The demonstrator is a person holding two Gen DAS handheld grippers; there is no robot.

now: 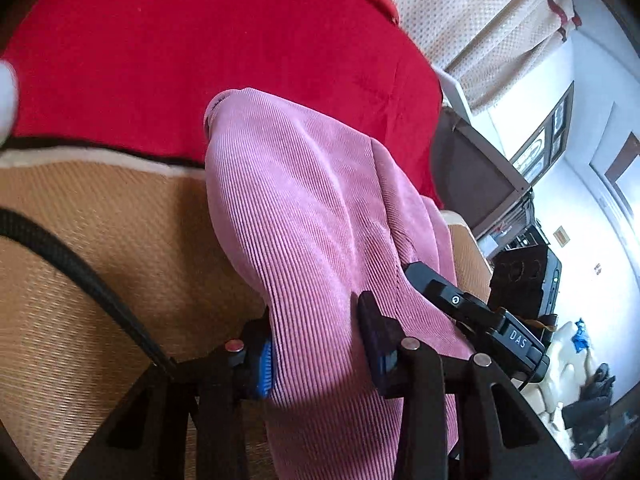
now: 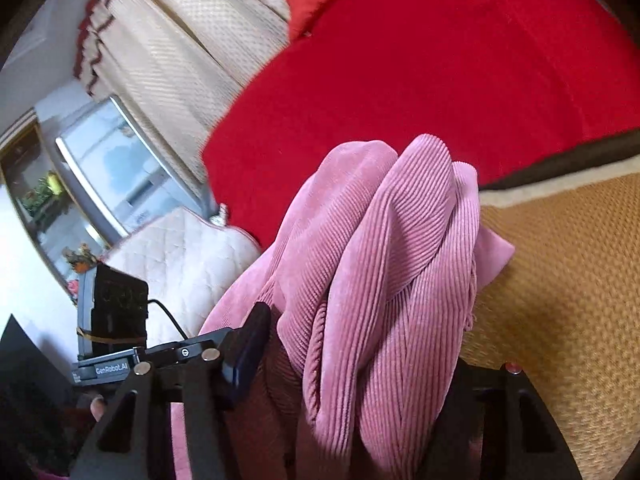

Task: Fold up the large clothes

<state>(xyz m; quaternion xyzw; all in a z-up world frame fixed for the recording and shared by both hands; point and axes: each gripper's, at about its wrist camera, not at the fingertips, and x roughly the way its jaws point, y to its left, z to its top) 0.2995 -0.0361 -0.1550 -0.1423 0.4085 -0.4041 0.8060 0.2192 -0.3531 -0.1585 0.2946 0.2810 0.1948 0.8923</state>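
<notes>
A pink corduroy garment [image 1: 304,208] hangs bunched between both grippers, lifted above a tan woven mat [image 1: 100,232]. My left gripper [image 1: 316,344] is shut on a fold of it; the cloth fills the gap between the blue-padded fingers [image 1: 265,364]. The other gripper's finger [image 1: 452,300] shows beside it on the right. In the right wrist view the same garment [image 2: 392,264] drapes in thick twisted folds. My right gripper [image 2: 356,364] is shut on it; the left finger [image 2: 248,356] shows, and cloth hides the right finger.
A red blanket [image 1: 180,48] covers the surface beyond the mat [image 2: 568,280]. Cream curtains [image 2: 192,40], a quilted white cushion [image 2: 180,256] and a mirrored cabinet [image 2: 104,168] stand to the side. A black cable [image 1: 80,272] crosses the mat.
</notes>
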